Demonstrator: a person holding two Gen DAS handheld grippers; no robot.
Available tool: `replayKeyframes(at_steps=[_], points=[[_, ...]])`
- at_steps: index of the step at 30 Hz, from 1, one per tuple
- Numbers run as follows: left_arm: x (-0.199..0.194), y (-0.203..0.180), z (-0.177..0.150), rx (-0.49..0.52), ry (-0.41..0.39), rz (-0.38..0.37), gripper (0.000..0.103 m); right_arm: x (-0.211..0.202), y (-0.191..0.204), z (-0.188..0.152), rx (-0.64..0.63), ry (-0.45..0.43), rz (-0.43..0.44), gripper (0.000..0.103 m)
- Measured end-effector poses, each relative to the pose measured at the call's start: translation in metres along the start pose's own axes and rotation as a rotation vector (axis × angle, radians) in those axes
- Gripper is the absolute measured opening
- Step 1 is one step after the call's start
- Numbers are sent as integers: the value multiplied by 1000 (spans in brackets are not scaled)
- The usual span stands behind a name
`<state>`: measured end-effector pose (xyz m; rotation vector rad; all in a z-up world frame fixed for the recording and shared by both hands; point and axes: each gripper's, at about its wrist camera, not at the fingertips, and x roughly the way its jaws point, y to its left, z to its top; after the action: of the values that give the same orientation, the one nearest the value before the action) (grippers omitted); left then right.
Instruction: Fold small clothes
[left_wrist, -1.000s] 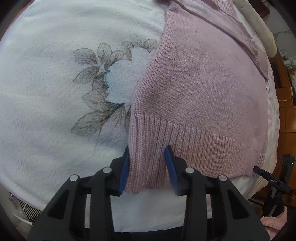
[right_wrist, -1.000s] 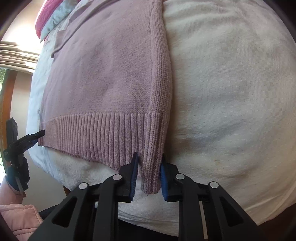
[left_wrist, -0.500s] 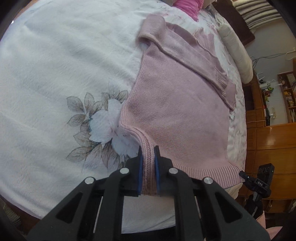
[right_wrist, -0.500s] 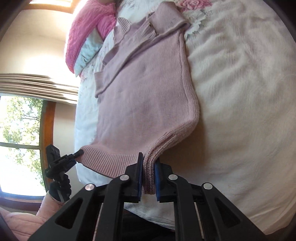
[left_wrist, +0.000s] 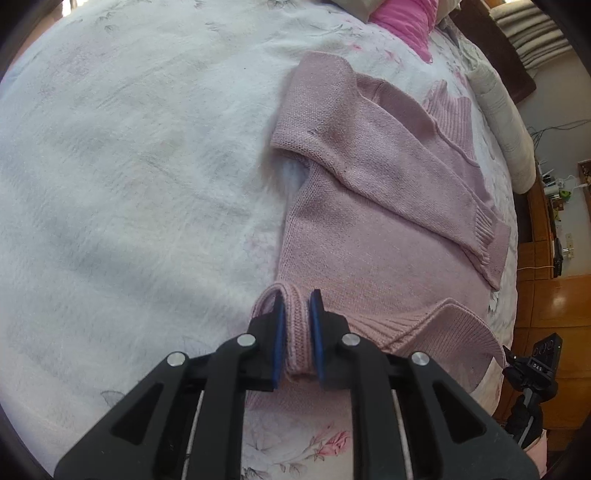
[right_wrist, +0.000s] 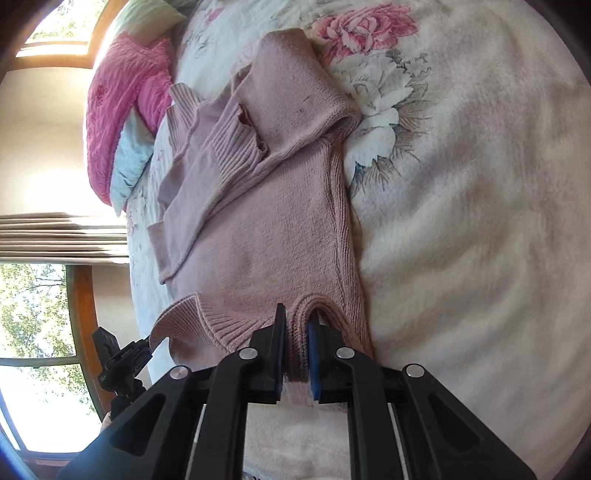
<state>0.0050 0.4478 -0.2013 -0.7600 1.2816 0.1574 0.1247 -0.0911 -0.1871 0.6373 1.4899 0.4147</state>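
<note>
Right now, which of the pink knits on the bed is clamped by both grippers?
The pale pink sweater: the left gripper and right gripper pinch its ribbed hem. The bright pink knit lies untouched near the pillows.

Sunlit bedroom, bed filling most of both views

A white fleecy bedspread (left_wrist: 129, 206) printed with pink and grey flowers covers the bed, with a bright pink pillow (right_wrist: 118, 99) and a pale blue one (right_wrist: 127, 162) near its head. A wood-framed window (right_wrist: 79, 314) shows green trees outside, with a pleated blind (right_wrist: 59, 236) beside it; glossy wooden cabinets (left_wrist: 554, 295) stand along the opposite side.
</note>
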Motion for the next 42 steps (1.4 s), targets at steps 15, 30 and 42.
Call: replayKeyframes(at_steps=[15, 30, 42], points=[[-17, -4, 24, 179, -48, 85, 45, -21, 18, 17, -199, -83, -192, 57], [56, -72, 22, 444, 9, 252, 29, 48, 54, 21, -504, 55, -379, 45], [2, -82, -7, 485, -124, 118, 10, 1, 69, -13, -583, -50, -285, 8]])
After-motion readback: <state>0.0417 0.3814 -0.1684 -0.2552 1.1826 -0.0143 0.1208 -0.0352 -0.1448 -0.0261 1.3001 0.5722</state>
